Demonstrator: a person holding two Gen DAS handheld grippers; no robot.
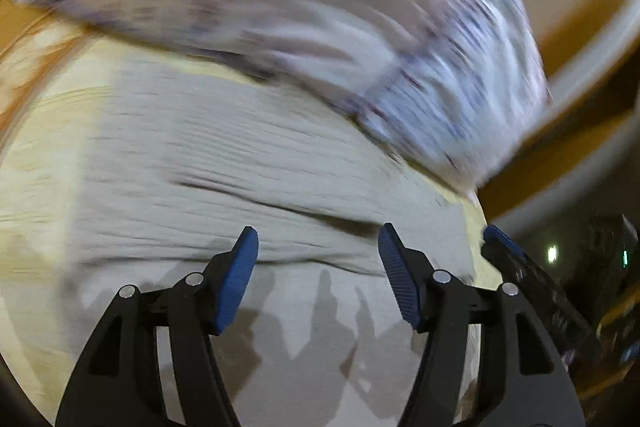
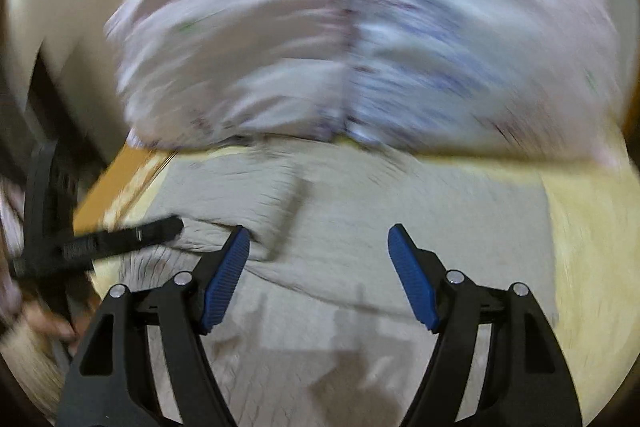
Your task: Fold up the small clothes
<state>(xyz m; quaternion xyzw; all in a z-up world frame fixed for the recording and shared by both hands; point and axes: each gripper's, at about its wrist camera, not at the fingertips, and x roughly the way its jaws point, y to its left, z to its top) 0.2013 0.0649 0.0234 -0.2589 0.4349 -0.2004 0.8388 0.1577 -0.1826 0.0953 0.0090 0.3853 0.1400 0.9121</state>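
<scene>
A pale grey ribbed garment (image 1: 240, 163) lies flat on a light wooden table (image 1: 36, 155); it also shows in the right wrist view (image 2: 360, 211). My left gripper (image 1: 318, 259) is open and empty just above its near part. My right gripper (image 2: 318, 255) is open and empty above the same cloth. The right gripper's blue tip (image 1: 500, 239) shows at the right of the left wrist view. The left gripper's black finger (image 2: 128, 235) shows at the left of the right wrist view. Both views are motion-blurred.
A heap of pale pink and lilac printed clothes (image 1: 320, 19) lies beyond the grey garment, also seen in the right wrist view (image 2: 360, 27). The table's edge (image 1: 480, 195) runs at the right. A pale curved rim (image 1: 592, 59) and dark clutter sit beyond it.
</scene>
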